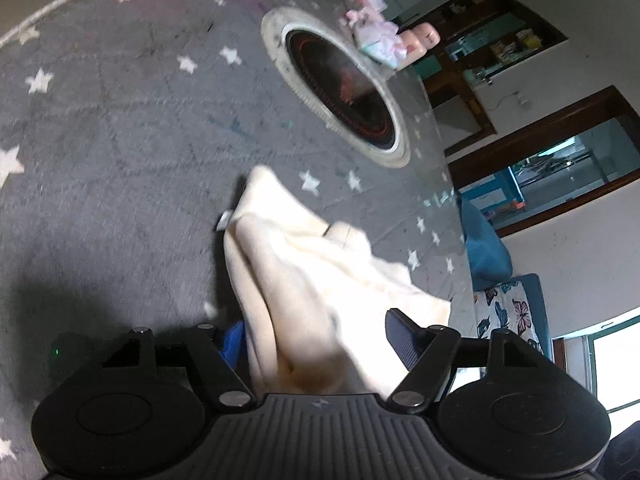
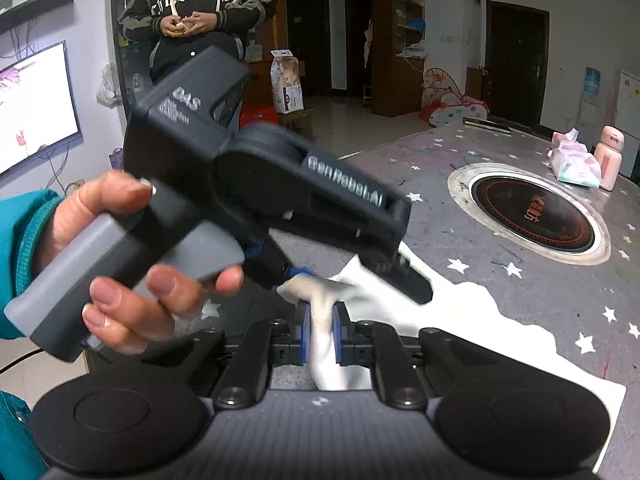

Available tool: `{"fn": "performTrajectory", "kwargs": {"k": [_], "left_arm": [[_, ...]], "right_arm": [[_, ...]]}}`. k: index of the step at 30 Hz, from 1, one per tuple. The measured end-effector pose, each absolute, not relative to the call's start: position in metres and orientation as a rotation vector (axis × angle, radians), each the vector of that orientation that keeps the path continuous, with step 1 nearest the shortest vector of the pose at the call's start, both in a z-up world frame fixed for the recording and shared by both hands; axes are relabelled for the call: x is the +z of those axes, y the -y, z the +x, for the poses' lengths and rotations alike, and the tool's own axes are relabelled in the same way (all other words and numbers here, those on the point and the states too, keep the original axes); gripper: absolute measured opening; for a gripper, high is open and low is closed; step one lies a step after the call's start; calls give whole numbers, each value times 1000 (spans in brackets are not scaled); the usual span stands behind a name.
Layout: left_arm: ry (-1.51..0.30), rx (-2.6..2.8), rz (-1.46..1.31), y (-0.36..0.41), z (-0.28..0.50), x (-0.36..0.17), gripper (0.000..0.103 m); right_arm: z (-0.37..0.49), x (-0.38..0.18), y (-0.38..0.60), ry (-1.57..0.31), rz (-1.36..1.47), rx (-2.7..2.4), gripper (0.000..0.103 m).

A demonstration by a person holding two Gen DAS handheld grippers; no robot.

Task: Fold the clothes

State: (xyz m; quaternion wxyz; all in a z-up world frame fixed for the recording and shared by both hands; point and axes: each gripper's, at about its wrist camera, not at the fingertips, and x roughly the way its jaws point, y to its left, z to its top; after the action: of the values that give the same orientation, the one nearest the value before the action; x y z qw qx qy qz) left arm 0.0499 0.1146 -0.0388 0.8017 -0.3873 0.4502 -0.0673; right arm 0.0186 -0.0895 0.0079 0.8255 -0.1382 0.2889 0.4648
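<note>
A cream-white garment (image 2: pixel 460 320) lies rumpled on the near part of the table, one bunched fold of it lifted off the cloth. The right gripper (image 2: pixel 320 332) has its blue pads pinched narrow on that fold, the fabric squeezed between them. The left gripper (image 1: pixel 316 336) hangs over the same garment with its jaws standing wide; the fabric rises up between them, and I cannot tell whether either pad touches it. From the right wrist view the left gripper (image 2: pixel 256 184) shows as a dark grey tool held in the left hand (image 2: pixel 120 264), a teal sleeve (image 2: pixel 20 248) at the wrist.

The table is covered with a grey tablecloth (image 1: pixel 120 128) printed with white stars and marked with faint stains. Set into its middle is a round black cooktop (image 2: pixel 532 212) with a pale ring around it. Beyond that, near the far edge, sit a pack of wipes (image 2: pixel 576 162) and, just beside it, a pink bottle (image 2: pixel 610 156).

Around the table: a lit screen (image 2: pixel 36 108) on the wall, a person in a dark lettered jacket (image 2: pixel 196 8) standing behind, dark wooden doors (image 2: pixel 516 64), shelves (image 2: pixel 404 36), and a tiled floor.
</note>
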Motion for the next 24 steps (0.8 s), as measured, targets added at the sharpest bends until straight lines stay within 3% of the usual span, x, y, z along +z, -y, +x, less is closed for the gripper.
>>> {"fn": "performTrajectory", "kwargs": {"k": [4,6,8,11,16,24], "left_arm": [[-964,-156,-868,-117,50,-44,68],[-979,-175,-864,-113,54,-47,55],[-996,-174,-848,-109,56,-50,33],[-1000,-157,-831,-108,58,-53,21],[-998,-155,-803,-107,57,-53,20],[-1006,-179,-779,-107,60,-53,20]], "right_arm": [[19,12,95,-605,-274,985,10],[19,11,95,-608,-272,989,10],[18,9,95,-612,-268,994,10],[17,6,95,-613,-268,996,10],[15,4,106,-620,-265,970,22],[22,3,154,-631,-243,800,29]]}}
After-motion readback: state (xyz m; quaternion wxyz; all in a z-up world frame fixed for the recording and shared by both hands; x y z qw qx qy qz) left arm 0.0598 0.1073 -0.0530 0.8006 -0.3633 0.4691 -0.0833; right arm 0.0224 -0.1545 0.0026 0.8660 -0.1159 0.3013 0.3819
